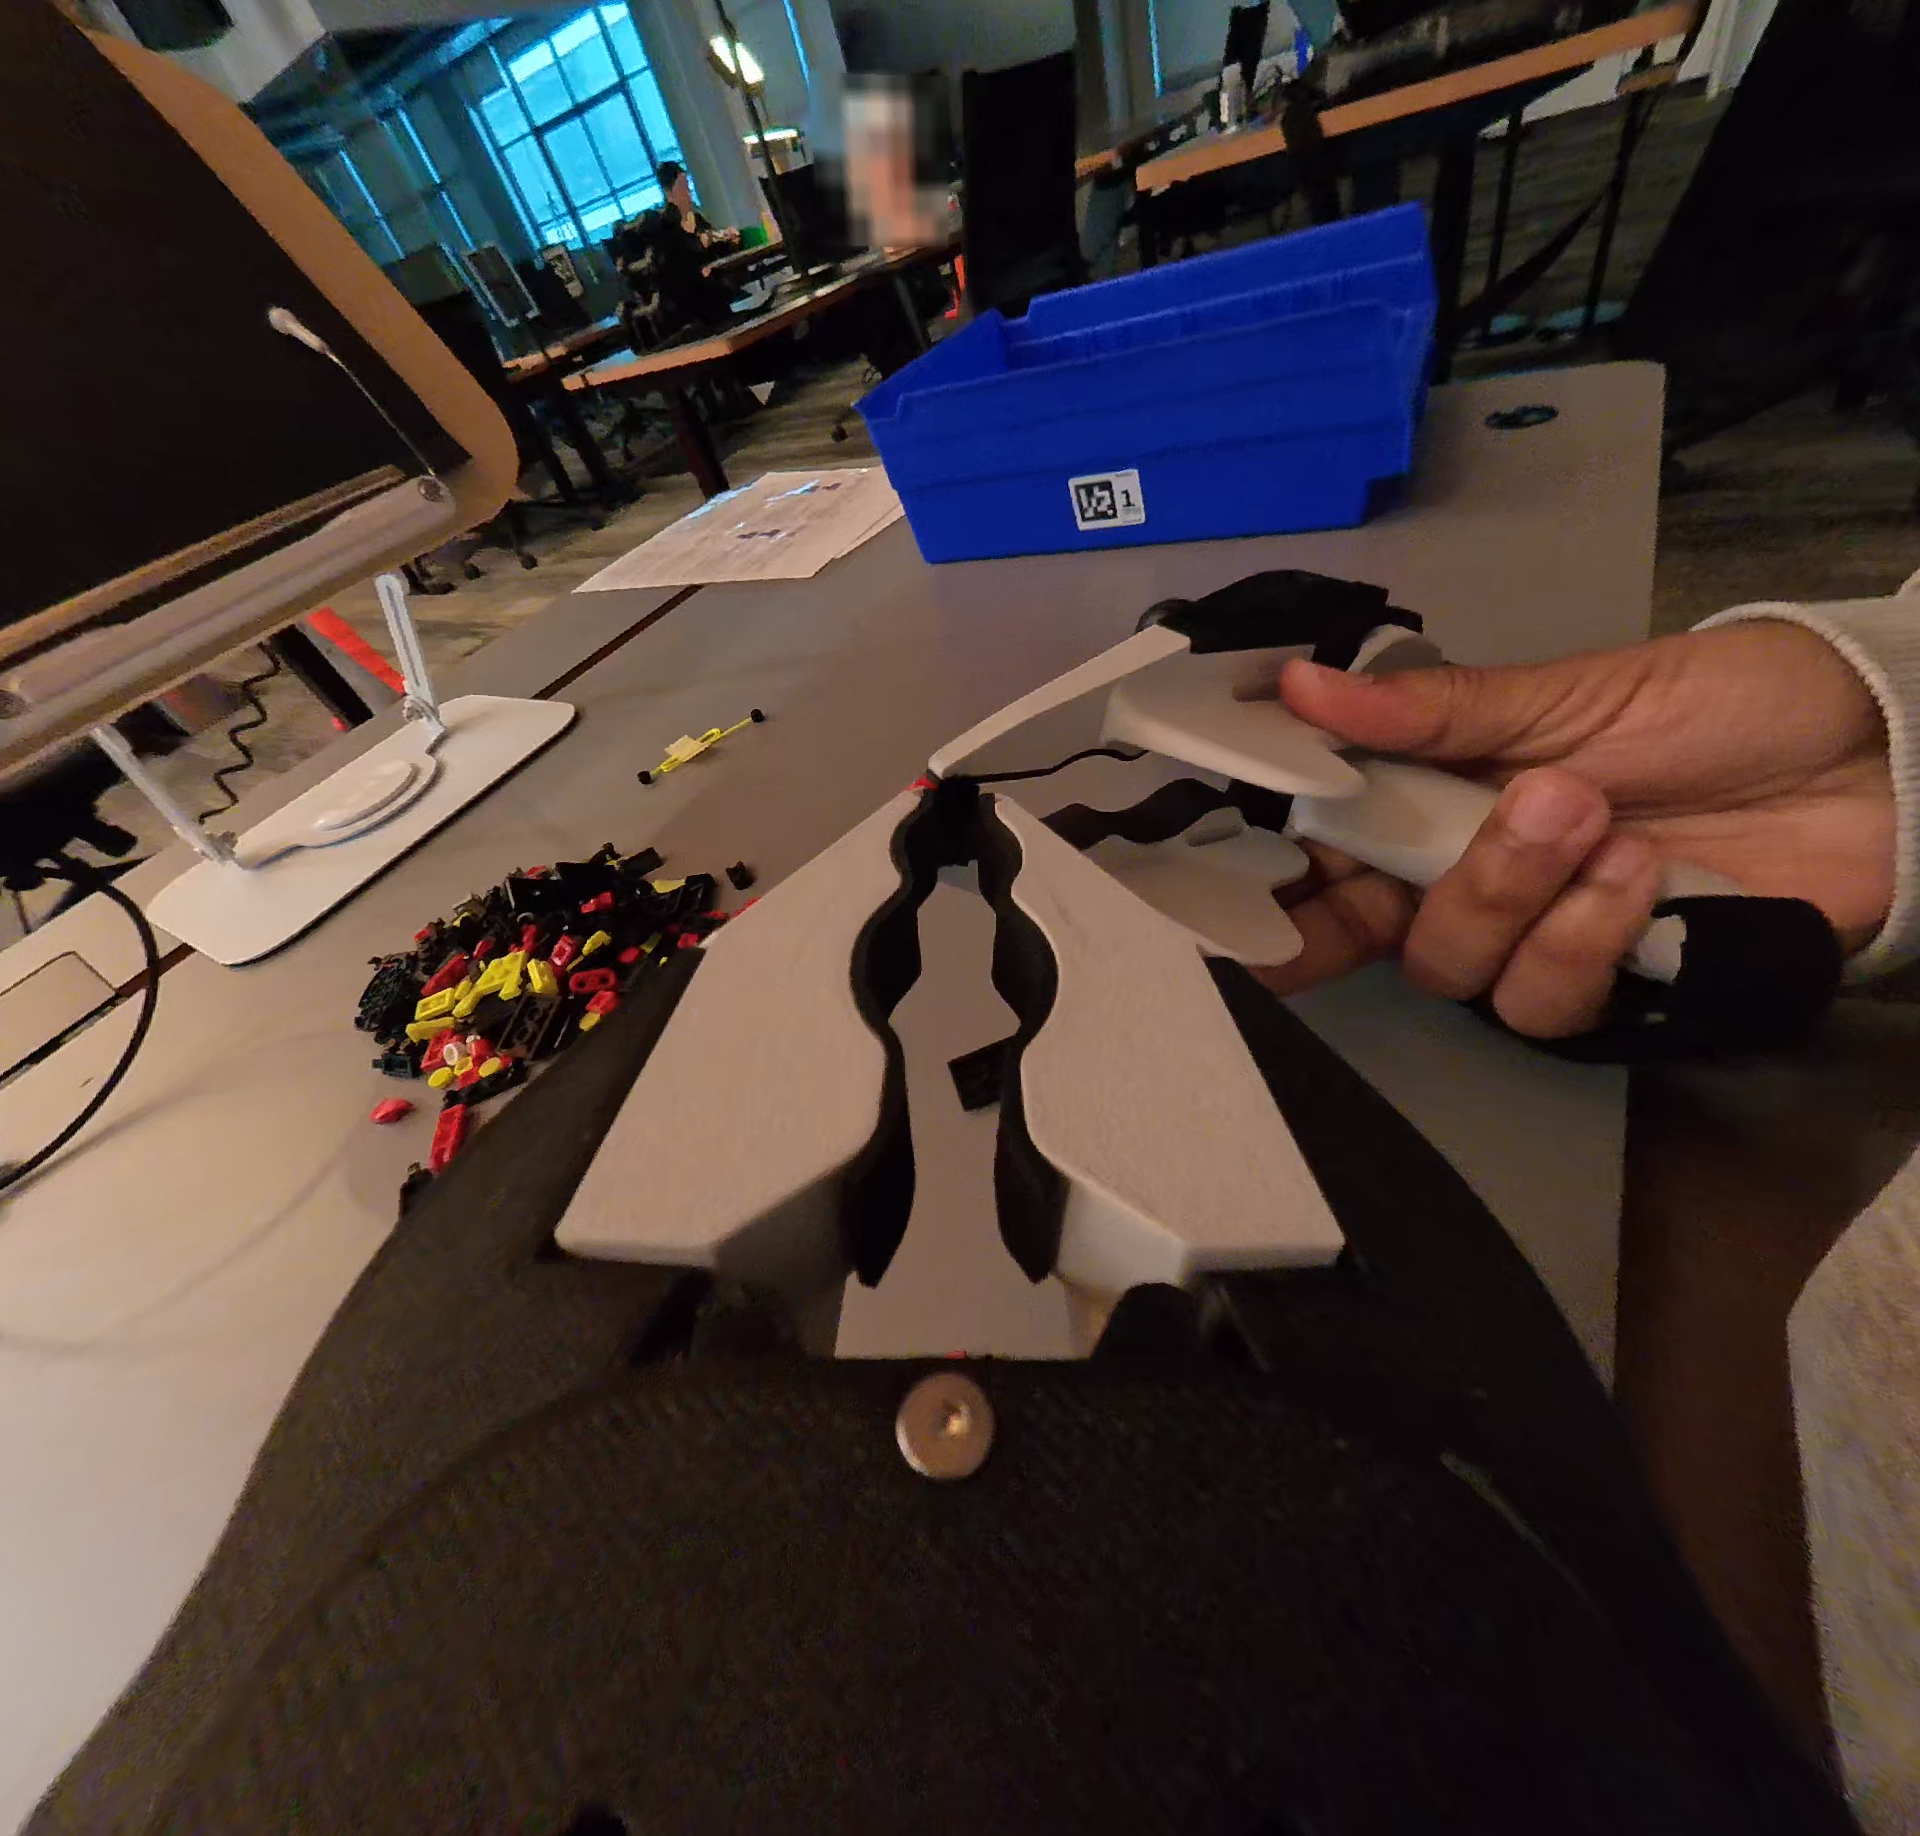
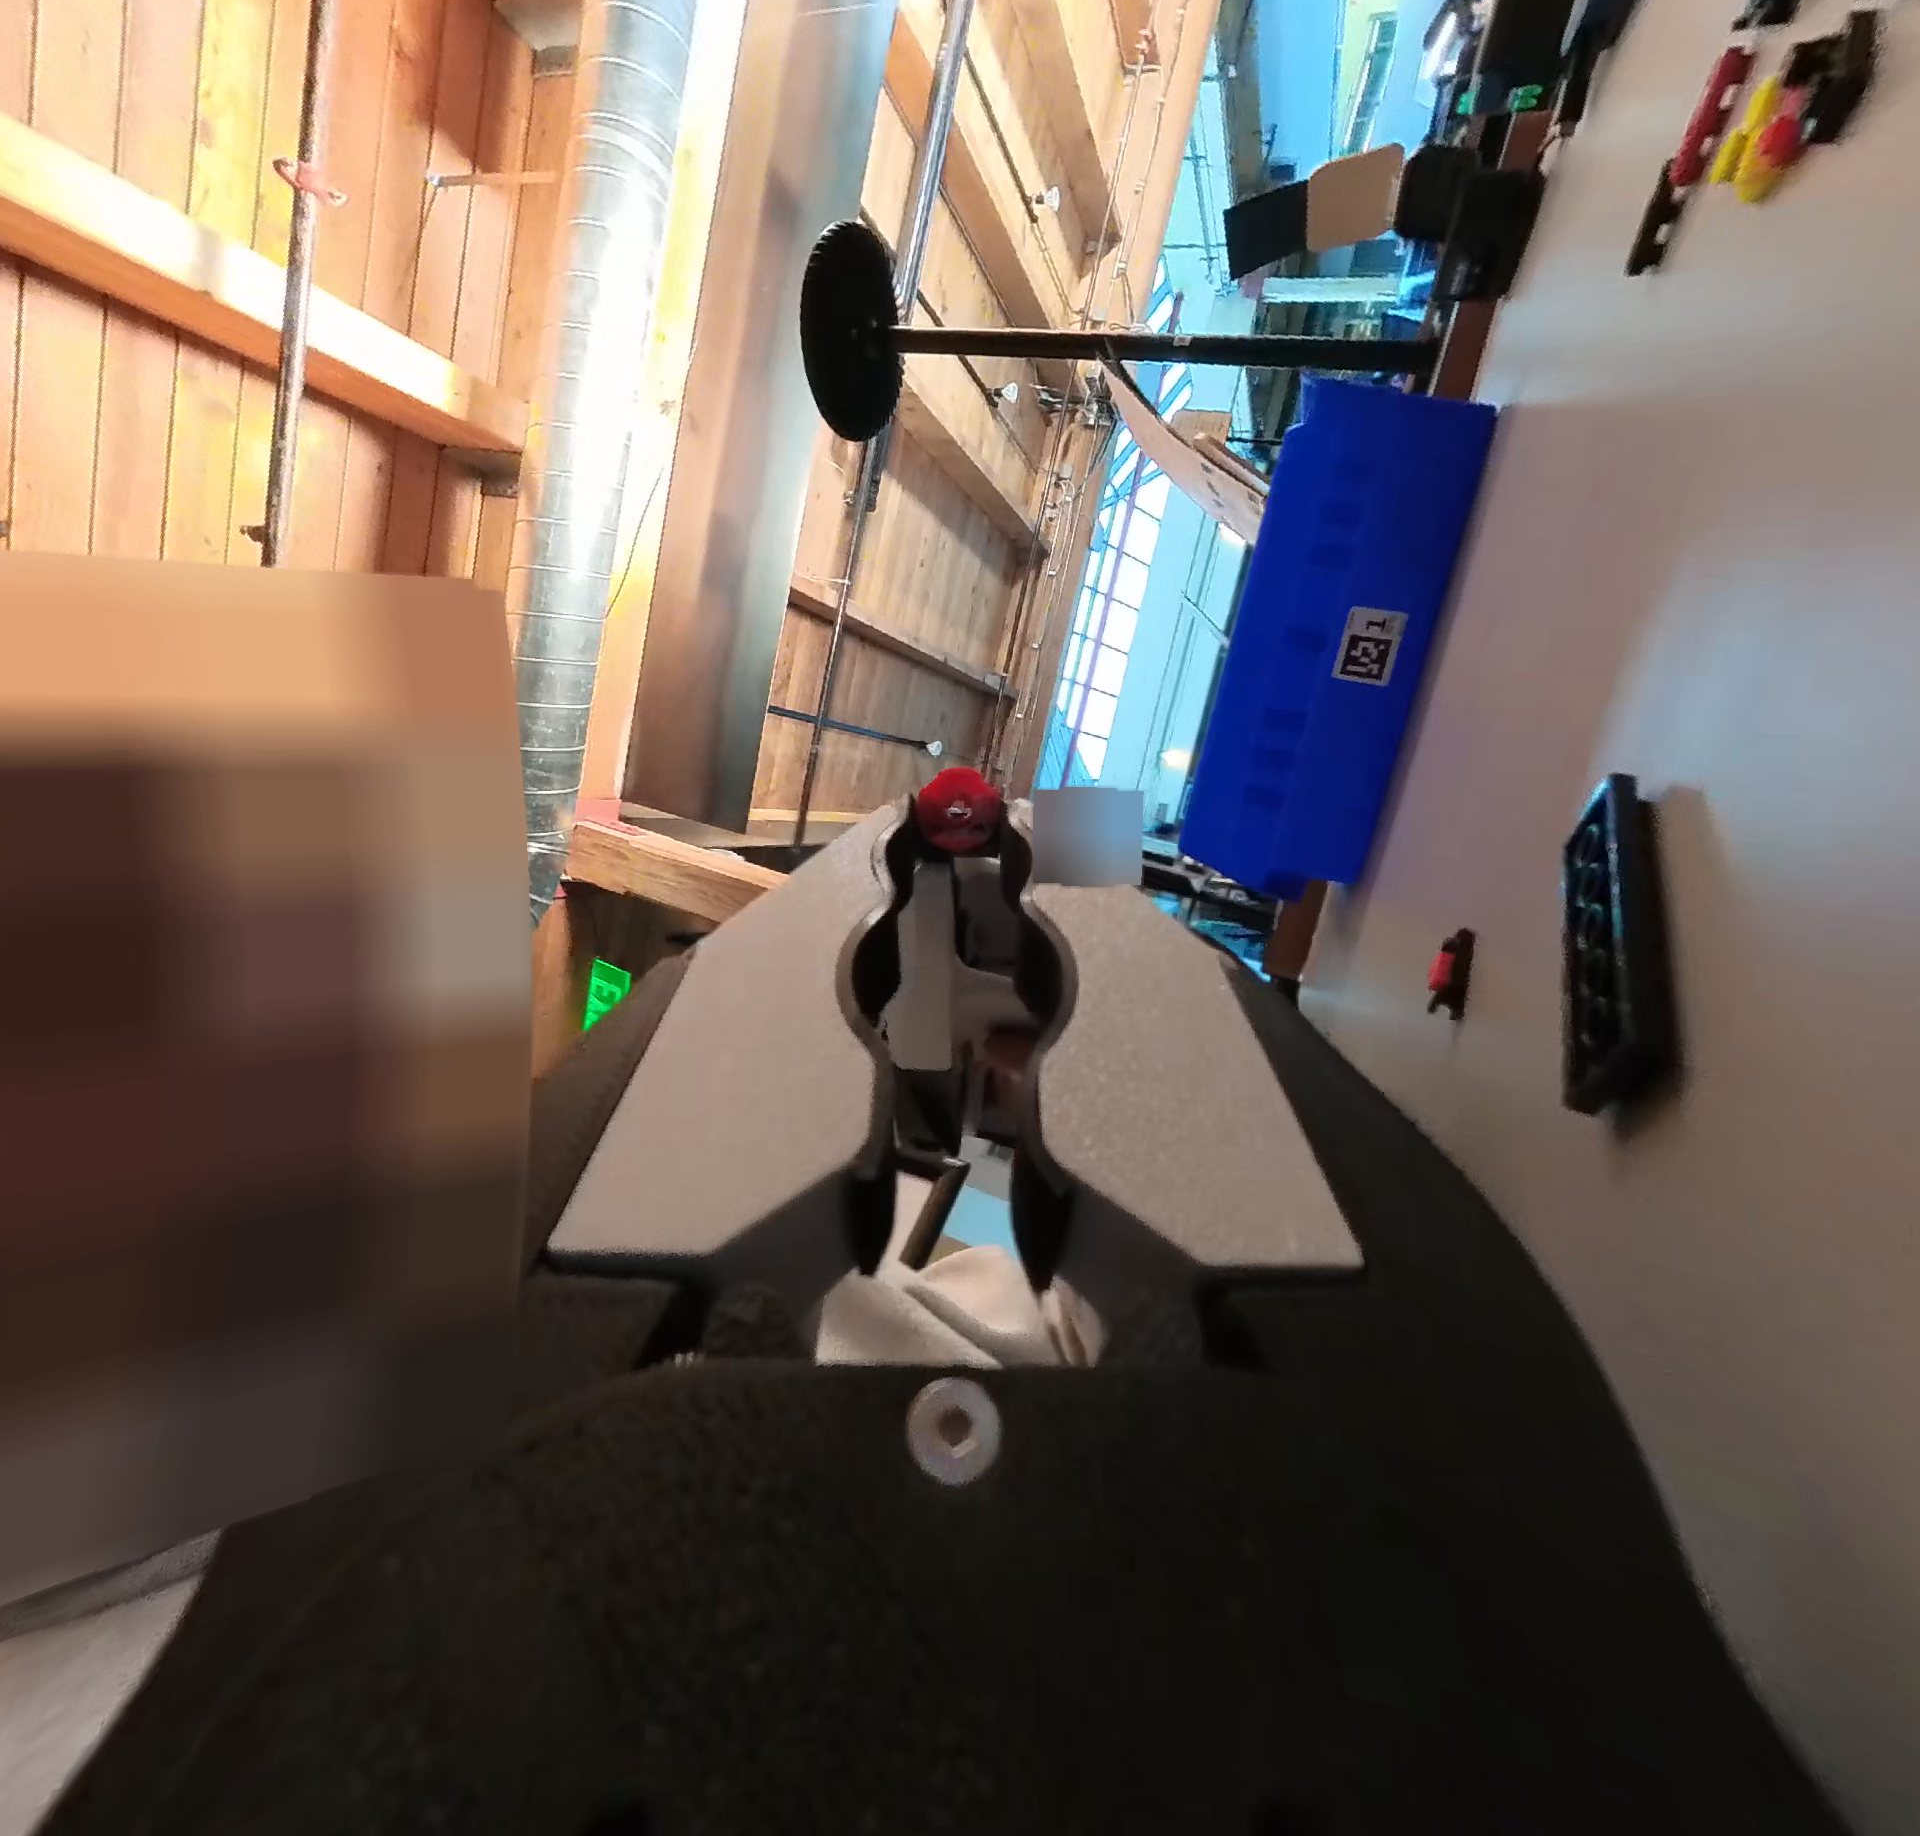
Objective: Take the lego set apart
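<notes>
In the left wrist view my left gripper [image 1: 951, 815] is shut on a small black and red lego assembly [image 1: 948, 799], held above the grey table [image 1: 1507, 498]. My right gripper [image 1: 943, 770], held by a hand [image 1: 1621, 799], comes in from the right, and its tips meet the same assembly. In the right wrist view my right gripper [image 2: 958, 836] is shut on the assembly's red round piece [image 2: 958, 810]. The left gripper shows through the gap behind it. A pile of loose black, red and yellow lego pieces [image 1: 540, 965] lies on the table to the left.
A blue bin [image 1: 1153, 404] stands at the back of the table, also in the right wrist view [image 2: 1340, 643], beside a paper sheet [image 1: 748, 529]. A yellow axle piece [image 1: 701, 745] lies alone. A white stand base [image 1: 343, 830] sits left. A black plate [image 2: 1616, 945] and a small red piece [image 2: 1449, 971] lie on the table.
</notes>
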